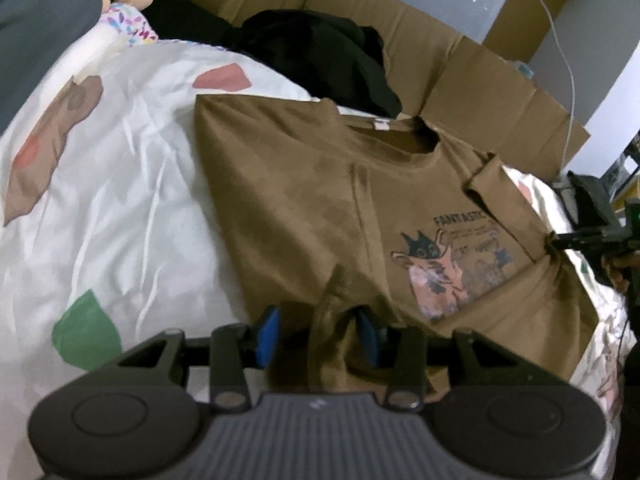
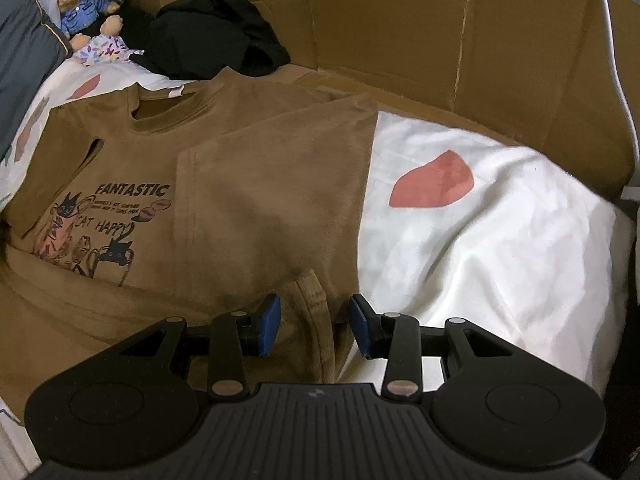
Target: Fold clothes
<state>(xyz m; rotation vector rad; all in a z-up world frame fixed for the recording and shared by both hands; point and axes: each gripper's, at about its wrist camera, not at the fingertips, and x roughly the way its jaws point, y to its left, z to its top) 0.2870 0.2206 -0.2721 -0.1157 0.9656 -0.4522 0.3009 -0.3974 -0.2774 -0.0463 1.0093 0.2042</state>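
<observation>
A brown T-shirt [image 1: 320,200] [image 2: 260,200] with a cat print and the word FANTASTIC lies flat on a white sheet, its side panels folded inward. My left gripper [image 1: 318,332] is open at the shirt's near left part, with a raised ridge of brown cloth standing between its blue pads [image 1: 267,330]. My right gripper [image 2: 314,324] is open over the shirt's near right hem, which runs between the blue pads [image 2: 362,326] with a gap beside it. In the left wrist view the right gripper [image 1: 560,240] shows at the shirt's far right edge, held by a hand [image 1: 616,272].
The white sheet [image 1: 120,200] [image 2: 480,240] carries coloured patches. Brown cardboard [image 1: 440,40] [image 2: 440,40] walls off the far side. A black garment [image 1: 320,52] [image 2: 216,32] lies crumpled behind the collar, beside stuffed toys [image 1: 128,20] [image 2: 84,8]. A white cable [image 1: 568,80] hangs at right.
</observation>
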